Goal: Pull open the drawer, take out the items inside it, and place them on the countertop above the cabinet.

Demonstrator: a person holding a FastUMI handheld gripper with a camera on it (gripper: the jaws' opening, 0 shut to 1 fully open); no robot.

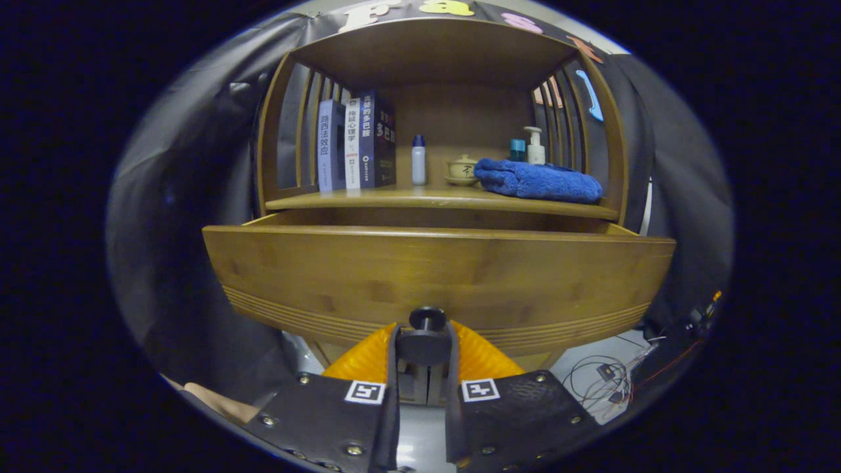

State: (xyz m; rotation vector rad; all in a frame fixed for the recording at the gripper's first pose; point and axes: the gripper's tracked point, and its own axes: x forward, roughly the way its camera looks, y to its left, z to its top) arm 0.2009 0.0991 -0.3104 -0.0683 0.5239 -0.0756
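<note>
- While the gripper grips the round dark drawer knob with both fingers closed against it, the smooth, grooved wooden drawer stands pulled out from the brown bamboo cabinet.
- The drawer's inside cannot be seen over its front panel.
- On the bench above stand three upright books, a slim white bottle with a blue cap, a small lidded ceramic cup, a white pump bottle and a folded fluffy blue towel.
- Slatted wooden sides enclose the bench; black cloth hangs around the cabinet.
- Loose wires lie on the pale floor.
</note>
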